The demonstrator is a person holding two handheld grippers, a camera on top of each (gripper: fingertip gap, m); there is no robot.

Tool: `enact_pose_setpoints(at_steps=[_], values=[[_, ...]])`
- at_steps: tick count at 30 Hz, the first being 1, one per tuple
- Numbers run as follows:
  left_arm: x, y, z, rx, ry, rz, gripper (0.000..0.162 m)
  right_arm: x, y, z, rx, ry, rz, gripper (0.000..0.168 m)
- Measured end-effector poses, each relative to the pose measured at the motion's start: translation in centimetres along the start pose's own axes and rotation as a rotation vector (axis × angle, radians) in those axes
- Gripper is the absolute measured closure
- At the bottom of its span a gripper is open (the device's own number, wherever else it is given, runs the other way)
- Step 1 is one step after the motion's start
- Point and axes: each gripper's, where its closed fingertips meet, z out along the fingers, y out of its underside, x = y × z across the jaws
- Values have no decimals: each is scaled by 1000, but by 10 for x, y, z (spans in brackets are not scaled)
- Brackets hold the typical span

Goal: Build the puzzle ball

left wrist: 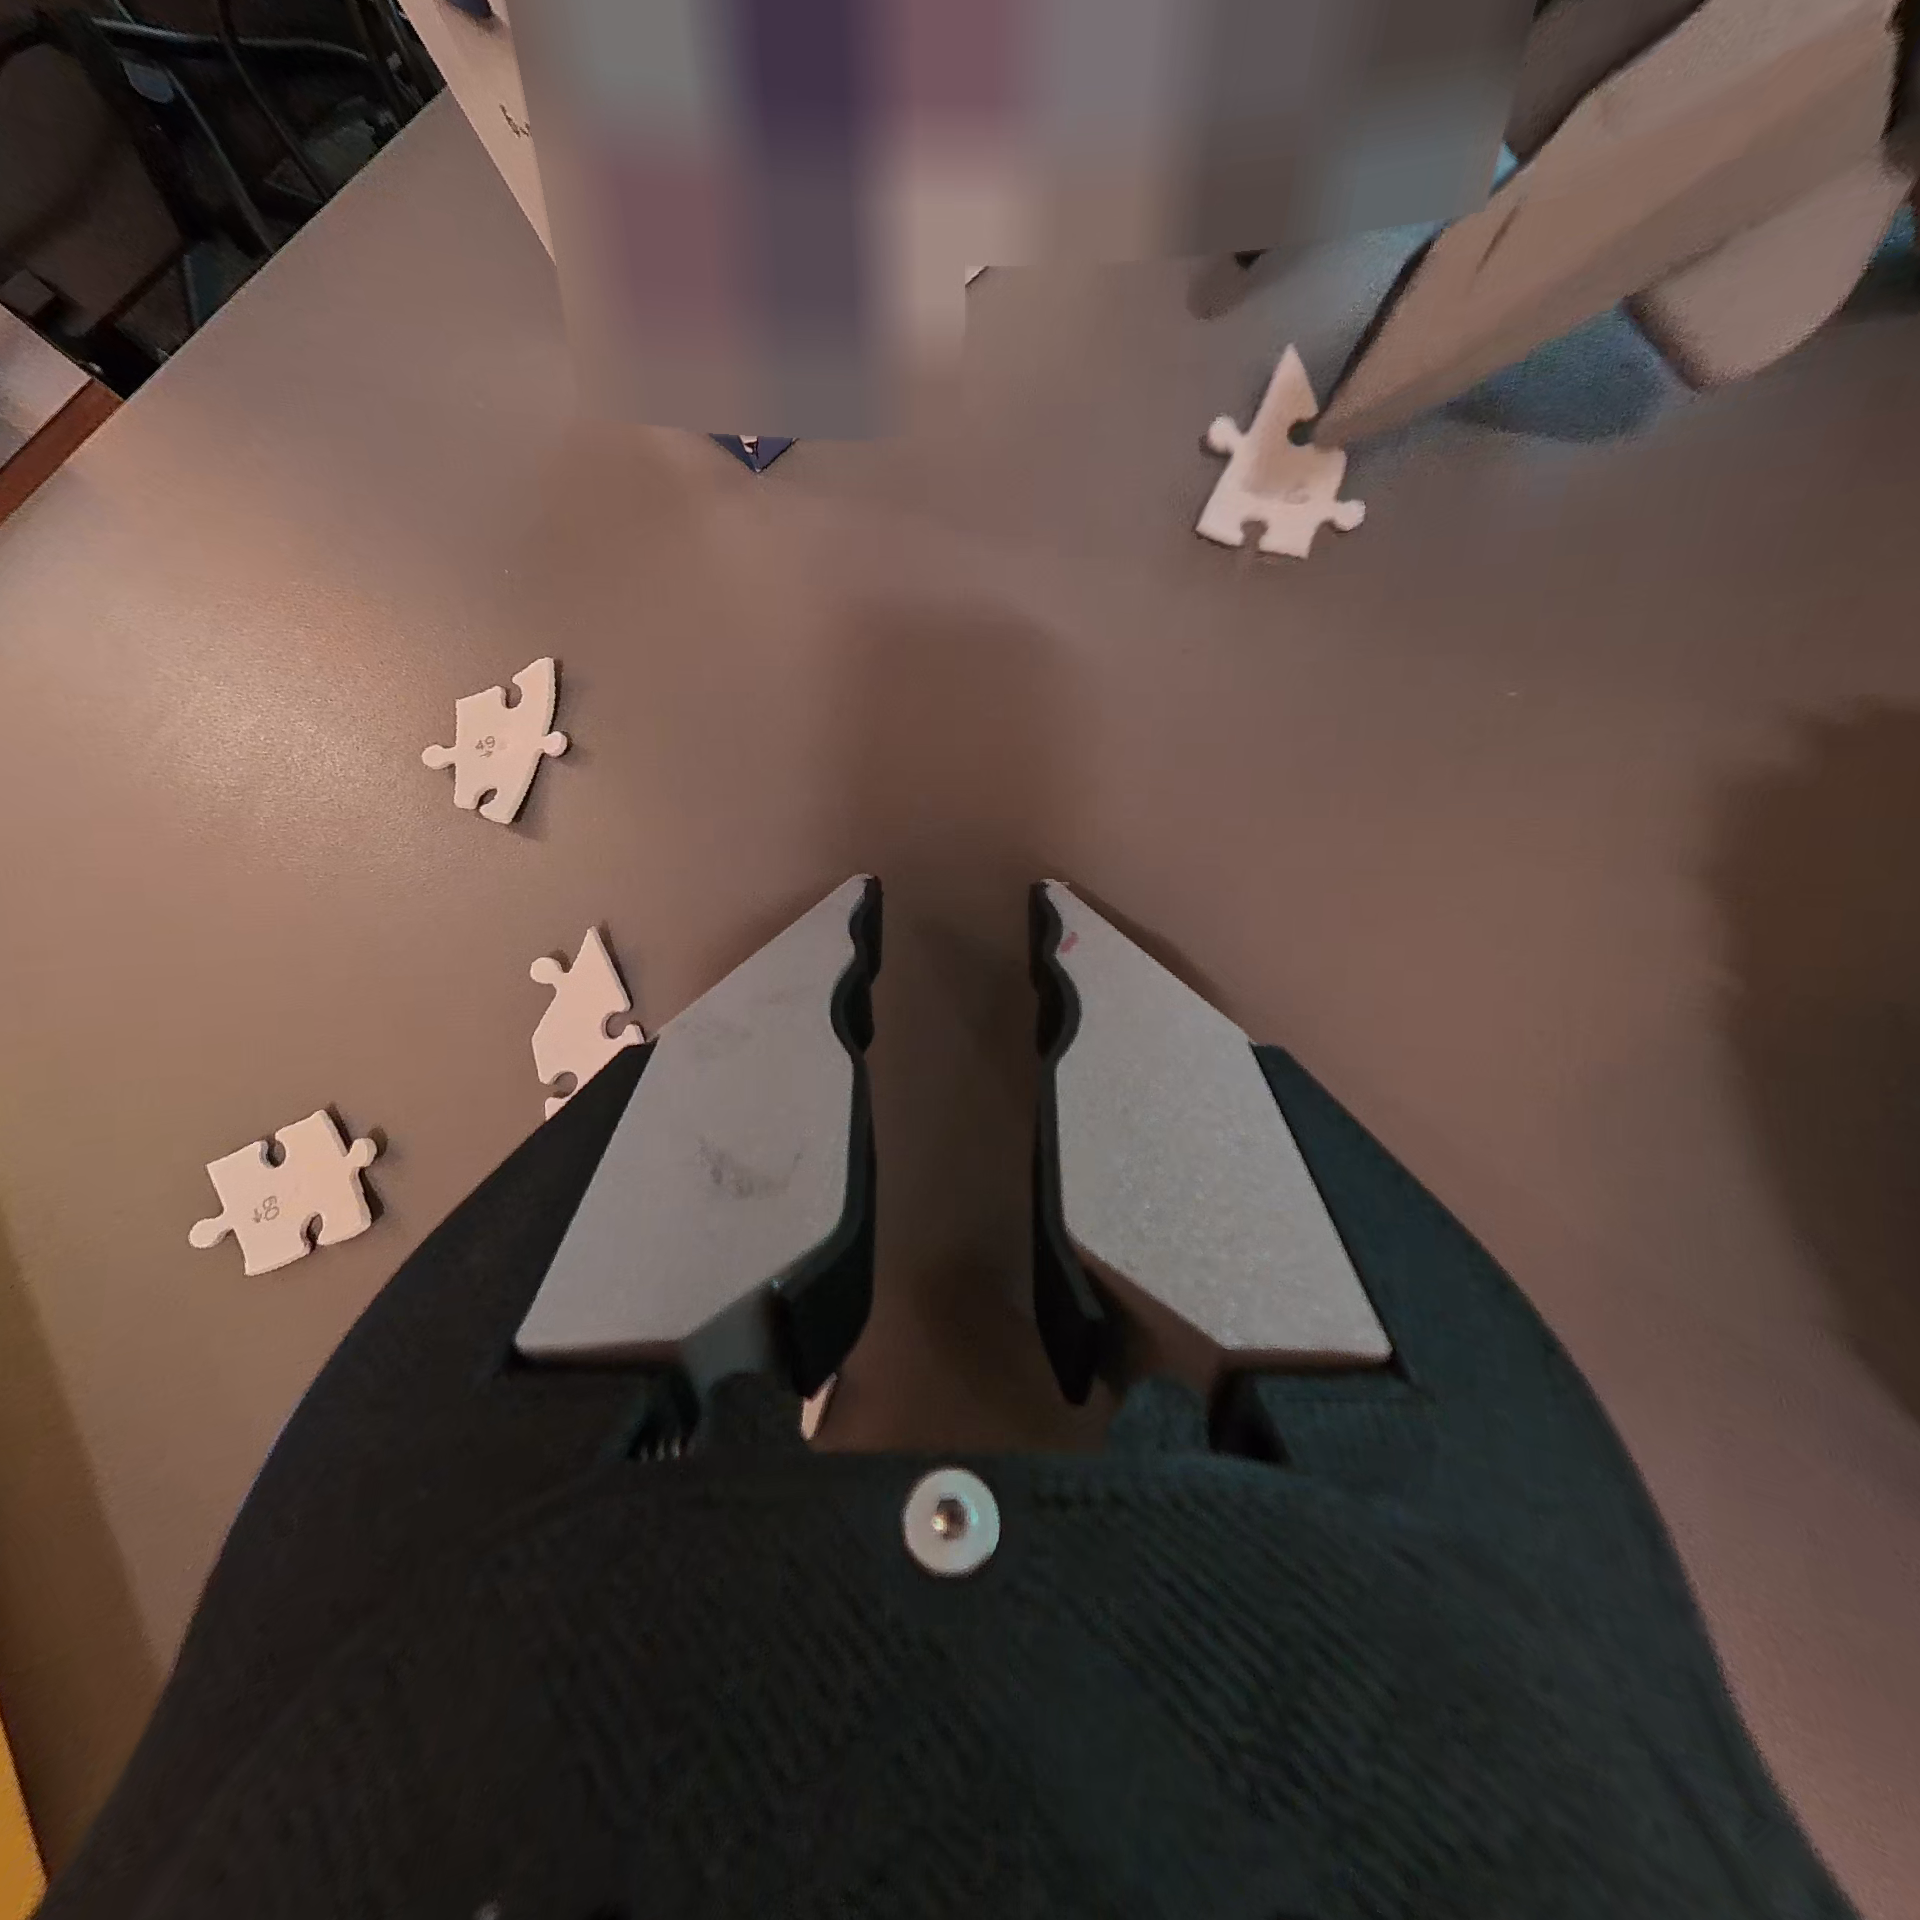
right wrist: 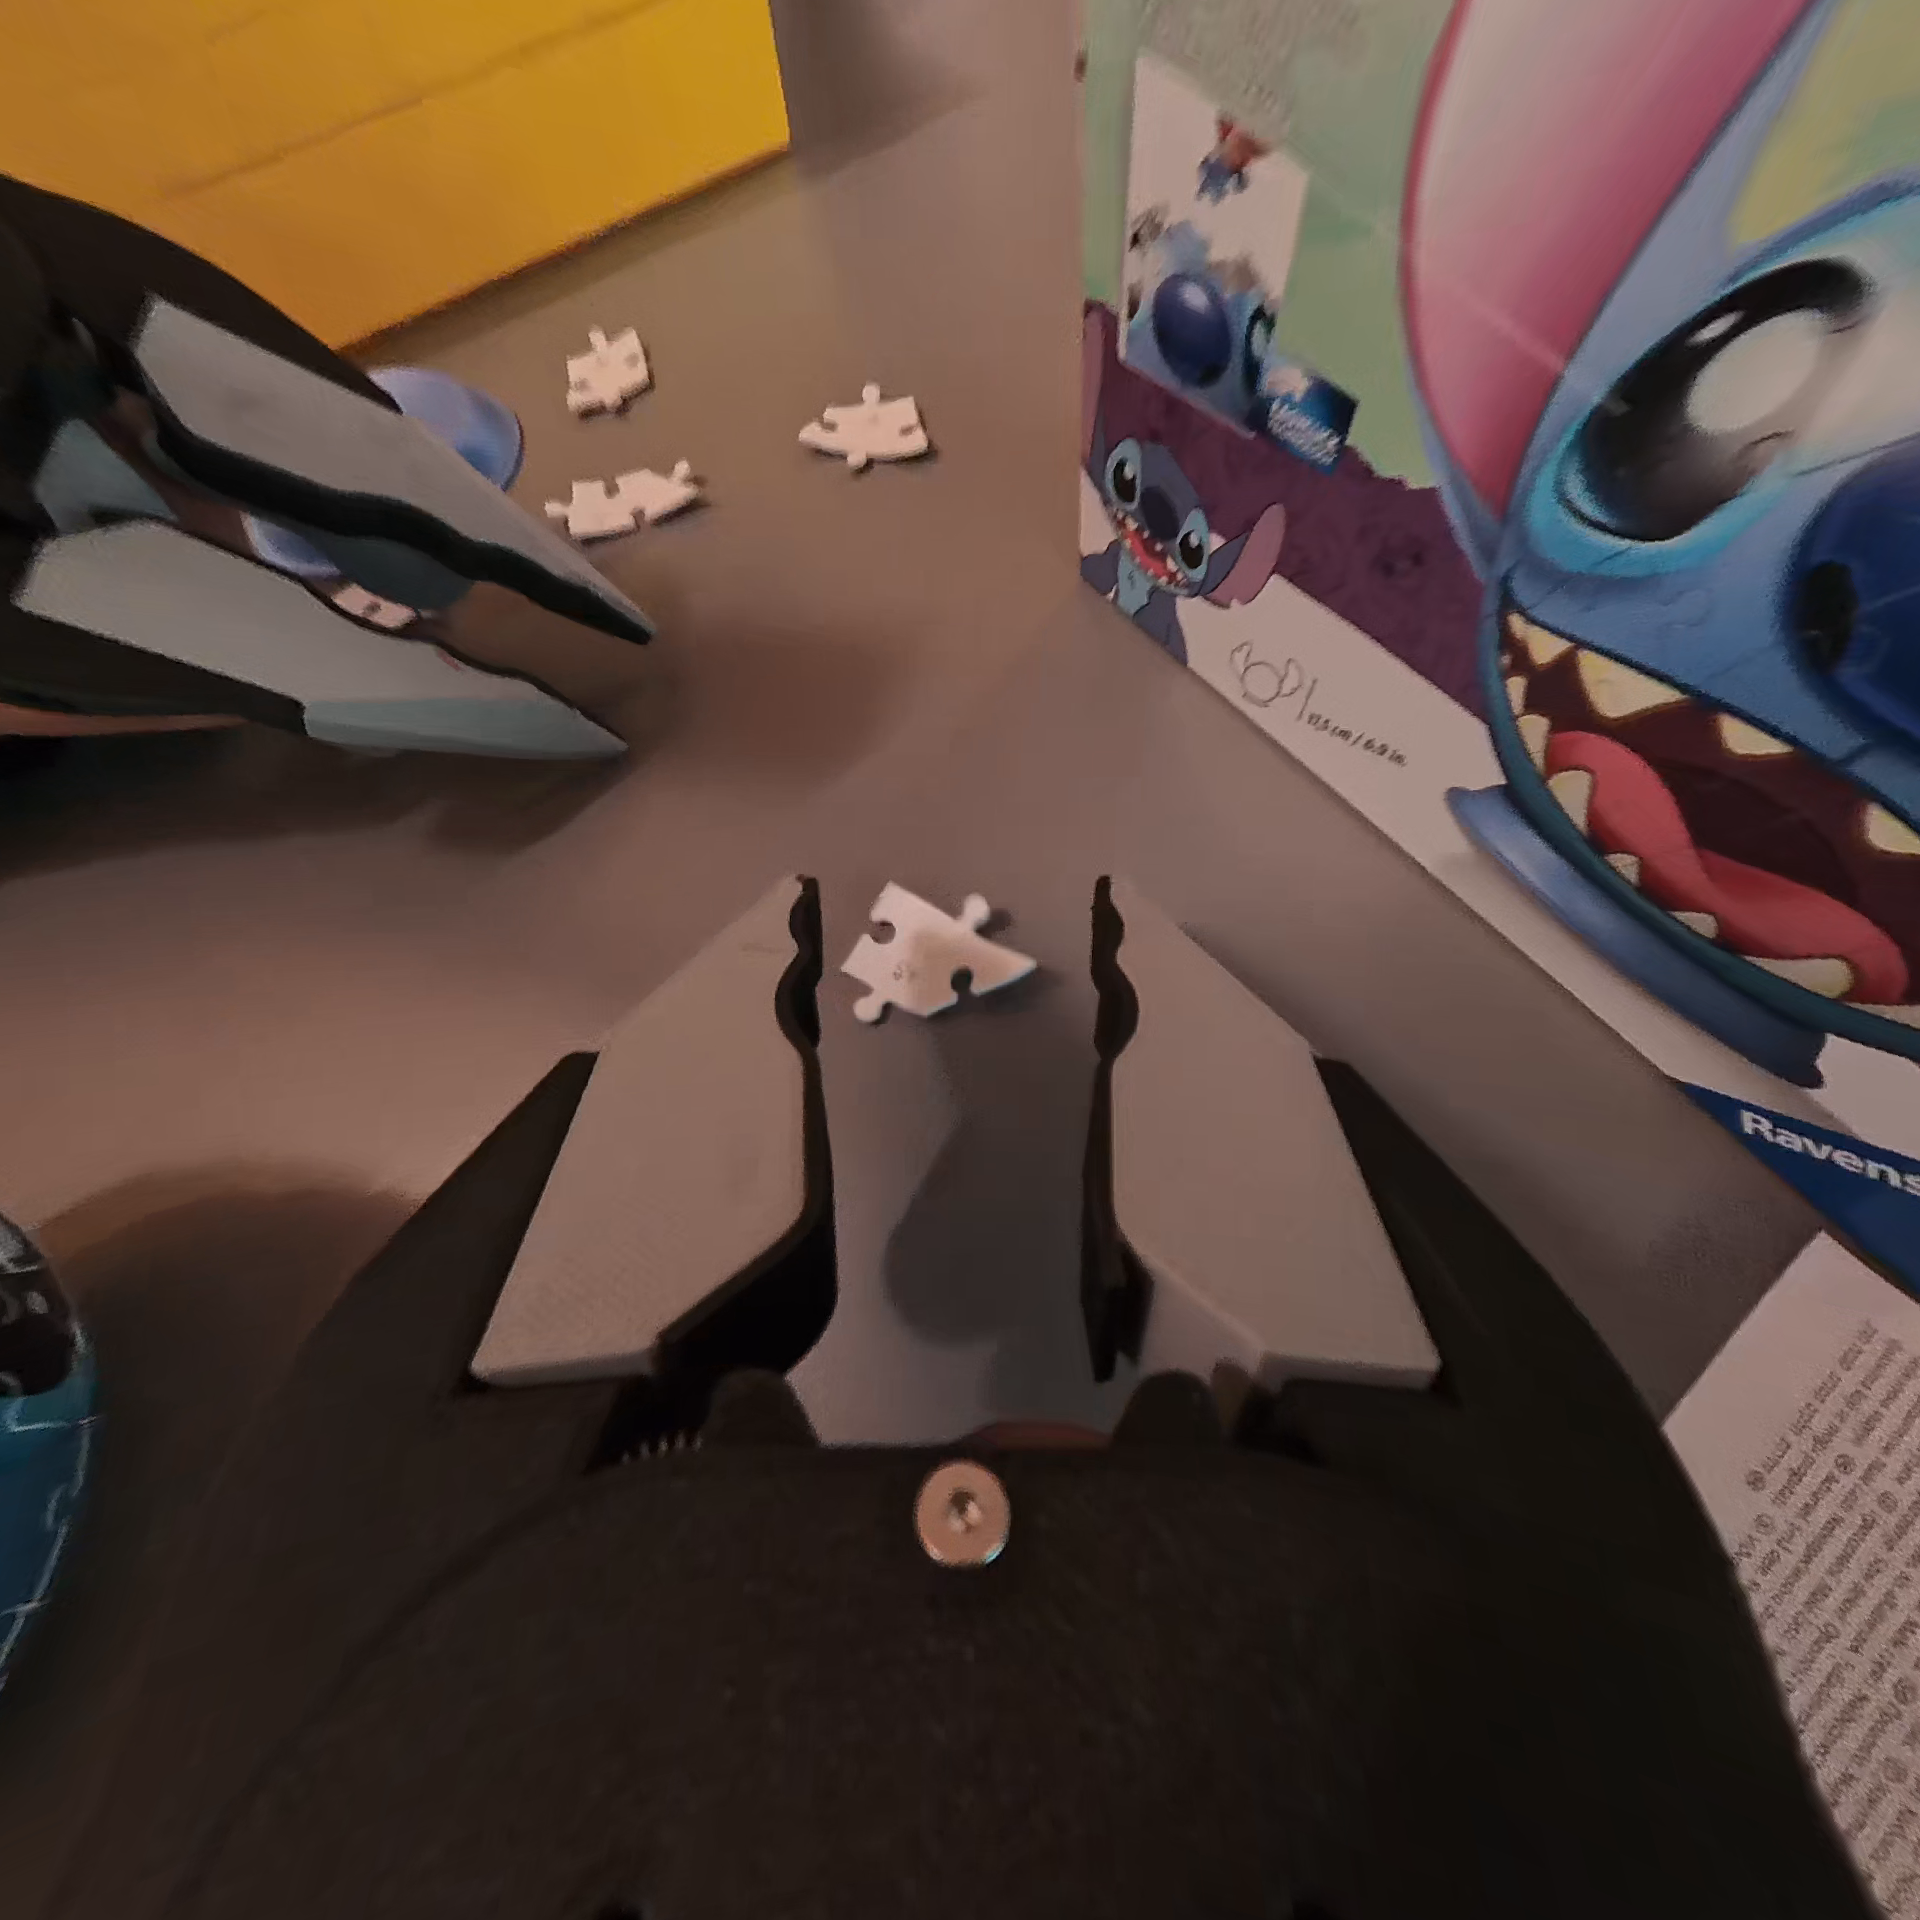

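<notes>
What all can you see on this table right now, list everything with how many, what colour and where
puzzle pieces: four, white side up; one between the right hand-held gripper's open fingers, three farther off near the yellow box
puzzle box: one, colourful cartoon print, standing at right
yellow box: one, far left
blue stand: one, light blue, behind the left hand-held gripper
puzzle ball: part of one, blue, left edge
table: grey-brown
left hand-held gripper: open, empty
right hand-held gripper: open, around one piece
</notes>
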Motion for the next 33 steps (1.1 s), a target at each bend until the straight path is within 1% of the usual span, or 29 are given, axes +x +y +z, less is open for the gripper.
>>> enact_pose_setpoints(at_steps=[2, 5, 7, 8, 9, 15, 16, 17, 18, 22, 25, 27, 30, 31, 33], values=[[0, 0, 0, 0, 1, -2, 136, -2, 7, 6, -57, 10, -47, 113], [0, 0, 0, 0, 1, -2, 136, -9, 18, 14, -143, -29, -82, 109], [0, 0, 0, 0, 1, -2, 136, -9, 18, 14, -142, -32, -104, 110], [0, 0, 0, 0, 1, -2, 135, -9, 18, 14, -143, -33, -115, 114], [0, 0, 0, 0, 0, -3, 135, -10, 19, 13, -143, -34, -128, 129], [0, 0, 0, 0, 2, -3, 136, -10, 19, 13, -142, -13, -164, 130], [0, 0, 0, 0, 3, -3, 136, -11, 18, 12, -136, -12, -171, 144], [0, 0, 0, 0, 3, -1, 136, -12, 17, 11, -123, -14, -178, 163], [1, 0, 0, 0, 6, -2, 136, -13, 15, 9, -107, -19, -184, 168], [9, -3, 2, 2, 38, -6, 136, -10, 15, 10, -112, 0, -166, 168], [10, -3, 2, 3, 36, 1, 137, -5, 8, 4, -69, 13, -145, 168], [9, -3, 1, 3, 38, -3, 137, 4, 1, -3, -27, 38, -113, 159], [9, -2, 1, 2, 41, -6, 136, 21, 0, -10, 0, 49, -2, 142], [9, -2, 1, 2, 40, -6, 136, 26, 3, -9, -6, 46, 37, 138], [9, -2, 1, 3, 38, -2, 136, 29, 10, -7, -34, 20, 98, 136]])
